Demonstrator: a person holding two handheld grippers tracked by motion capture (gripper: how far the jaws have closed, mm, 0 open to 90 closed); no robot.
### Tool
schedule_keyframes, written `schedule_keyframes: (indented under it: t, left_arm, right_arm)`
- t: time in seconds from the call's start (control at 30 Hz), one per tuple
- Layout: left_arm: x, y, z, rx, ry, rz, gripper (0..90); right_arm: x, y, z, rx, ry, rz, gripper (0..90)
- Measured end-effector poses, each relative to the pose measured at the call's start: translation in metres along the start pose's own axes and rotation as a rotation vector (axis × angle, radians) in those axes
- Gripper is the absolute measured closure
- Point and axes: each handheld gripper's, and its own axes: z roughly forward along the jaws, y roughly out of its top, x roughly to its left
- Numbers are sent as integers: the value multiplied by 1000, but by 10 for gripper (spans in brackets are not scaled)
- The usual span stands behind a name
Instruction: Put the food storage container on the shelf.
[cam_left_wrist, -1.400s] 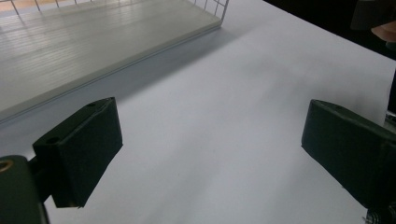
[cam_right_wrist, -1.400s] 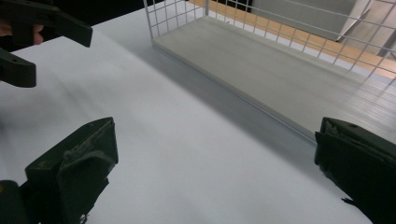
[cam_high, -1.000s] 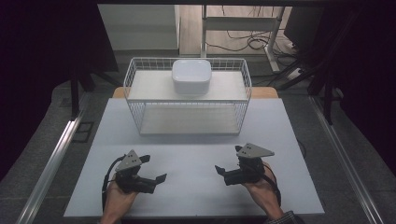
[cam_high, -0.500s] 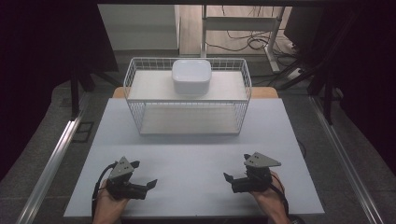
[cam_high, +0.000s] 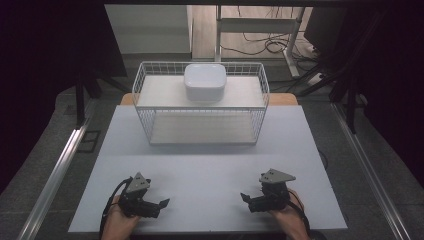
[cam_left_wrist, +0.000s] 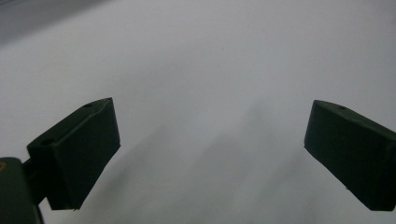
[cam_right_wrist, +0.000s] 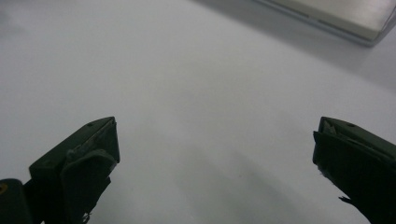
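Cables (cam_high: 260, 46) on floor (cam_high: 50, 130)

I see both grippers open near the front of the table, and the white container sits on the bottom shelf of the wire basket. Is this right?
Not quite. The white container sits on the upper shelf of the wire basket, not the bottom one, as the high view shows. The rest holds: the left gripper and the right gripper are both open near the front of the table.

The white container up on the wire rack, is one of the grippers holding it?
No, the white container sits alone on the wire rack, far from both grippers.
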Motion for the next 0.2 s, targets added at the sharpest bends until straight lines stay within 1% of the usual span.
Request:
schedule_keyframes:
  t: [0.07,0.2]
  left_arm:
    - [0,0,0,-2,1,-2,31]
    - [2,0,-2,-22,6,-18,29]
  right_arm:
    - [0,-1,2,22,-3,-2,1]
    - [0,-1,4,29,-1,-11,1]
